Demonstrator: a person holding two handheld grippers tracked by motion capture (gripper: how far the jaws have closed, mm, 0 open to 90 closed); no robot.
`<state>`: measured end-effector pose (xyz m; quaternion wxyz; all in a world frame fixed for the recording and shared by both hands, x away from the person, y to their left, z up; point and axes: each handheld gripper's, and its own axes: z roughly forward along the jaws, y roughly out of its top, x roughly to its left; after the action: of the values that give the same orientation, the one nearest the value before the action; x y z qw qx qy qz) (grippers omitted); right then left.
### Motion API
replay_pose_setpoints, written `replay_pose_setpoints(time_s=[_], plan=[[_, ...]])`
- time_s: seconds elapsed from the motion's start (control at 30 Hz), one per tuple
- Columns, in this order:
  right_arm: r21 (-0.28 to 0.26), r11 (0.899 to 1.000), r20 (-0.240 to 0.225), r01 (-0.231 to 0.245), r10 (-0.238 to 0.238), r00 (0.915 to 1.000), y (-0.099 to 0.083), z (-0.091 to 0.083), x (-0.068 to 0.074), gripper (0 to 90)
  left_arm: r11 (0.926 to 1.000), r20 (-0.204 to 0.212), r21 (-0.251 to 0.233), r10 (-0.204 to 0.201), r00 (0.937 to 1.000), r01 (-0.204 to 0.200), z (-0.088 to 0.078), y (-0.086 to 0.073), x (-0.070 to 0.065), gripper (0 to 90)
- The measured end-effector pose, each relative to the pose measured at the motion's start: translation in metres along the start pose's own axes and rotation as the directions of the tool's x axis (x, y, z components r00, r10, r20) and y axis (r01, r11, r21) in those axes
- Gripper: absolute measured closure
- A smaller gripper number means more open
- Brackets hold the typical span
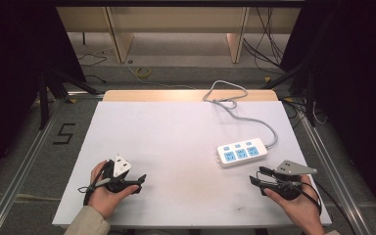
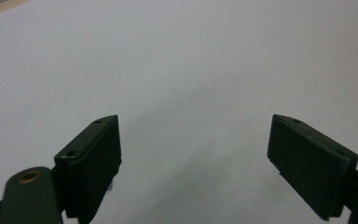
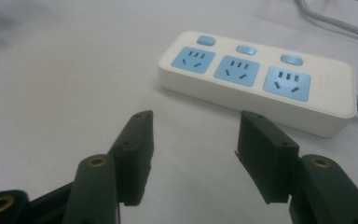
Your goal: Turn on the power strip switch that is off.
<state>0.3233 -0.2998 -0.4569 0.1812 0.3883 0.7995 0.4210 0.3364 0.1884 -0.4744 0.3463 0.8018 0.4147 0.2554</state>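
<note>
A white power strip (image 1: pixel 241 152) with three blue sockets and three blue switches lies right of the table's middle; its grey cable (image 1: pixel 245 115) loops toward the far edge. In the right gripper view the power strip (image 3: pixel 261 79) sits just beyond my right gripper (image 3: pixel 193 133), whose jaws stand open with nothing between them. That right gripper (image 1: pixel 255 177) rests near the front right, held by a hand. My left gripper (image 1: pixel 141 179) lies at the front left, pointing right. Its jaws are wide apart over bare tabletop, so the left gripper (image 2: pixel 193 140) is open.
The white table top (image 1: pixel 176 142) has a wooden strip along its far edge. Beyond it stand wooden furniture legs (image 1: pixel 120 41) and loose cables on the floor. A metal frame rail (image 1: pixel 27 156) runs along the left side, another along the right.
</note>
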Motion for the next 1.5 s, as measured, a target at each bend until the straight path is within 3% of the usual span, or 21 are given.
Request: replay_pose_setpoints(time_s=[0.23, 0.33, 0.5, 0.53, 0.63, 0.7, 0.87, 1.2, 1.5], plan=[[0.029, 0.999, 0.015, 0.019, -0.020, 0.9997, 0.004, -0.001, 0.001, 49.6, 1.0000, -0.009, 0.004, 0.005, 0.9999, -0.005, 0.000, 0.000, 0.001, 17.8], [0.067, 0.998, 0.020, 0.021, -0.022, 0.9996, 0.006, -0.003, 0.002, 61.9, 1.0000, -0.010, 0.004, 0.002, 1.0000, -0.002, 0.000, -0.001, 0.002, 18.1], [0.092, 0.995, 0.021, 0.029, -0.031, 0.9993, 0.009, -0.005, 0.001, 73.3, 1.0000, -0.012, 0.001, 0.001, 0.9999, -0.001, 0.000, 0.000, 0.001, 18.5], [0.104, 0.993, 0.026, 0.049, -0.052, 0.9983, 0.011, -0.005, 0.001, 78.8, 1.0000, -0.012, 0.004, 0.005, 0.9999, -0.005, 0.000, 0.000, 0.001, 18.6], [0.112, 0.992, 0.038, 0.060, -0.064, 0.9972, 0.013, -0.006, 0.002, 84.0, 1.0000, -0.012, 0.004, 0.005, 0.9999, -0.005, 0.000, -0.001, 0.001, 18.6], [0.129, 0.987, 0.053, 0.093, -0.100, 0.9935, 0.015, -0.007, 0.003, 90.0, 1.0000, -0.011, 0.005, 0.006, 0.9999, -0.006, 0.000, -0.001, 0.001, 18.8], [0.146, 0.985, 0.059, 0.086, -0.095, 0.9937, 0.017, -0.007, 0.003, 90.0, 1.0000, -0.011, 0.005, 0.005, 0.9999, -0.005, 0.001, 0.000, 0.001, 19.2], [0.228, 0.972, 0.035, 0.052, -0.061, 0.9975, 0.018, -0.002, 0.002, 90.0, 0.9999, -0.013, 0.012, 0.010, 0.9999, -0.009, 0.001, 0.000, 0.000, 19.5], [0.246, 0.968, 0.022, 0.056, -0.064, 0.9977, 0.024, 0.002, 0.001, 90.0, 1.0000, -0.010, 0.004, 0.003, 0.9999, -0.003, 0.002, 0.000, -0.001, 20.0]])
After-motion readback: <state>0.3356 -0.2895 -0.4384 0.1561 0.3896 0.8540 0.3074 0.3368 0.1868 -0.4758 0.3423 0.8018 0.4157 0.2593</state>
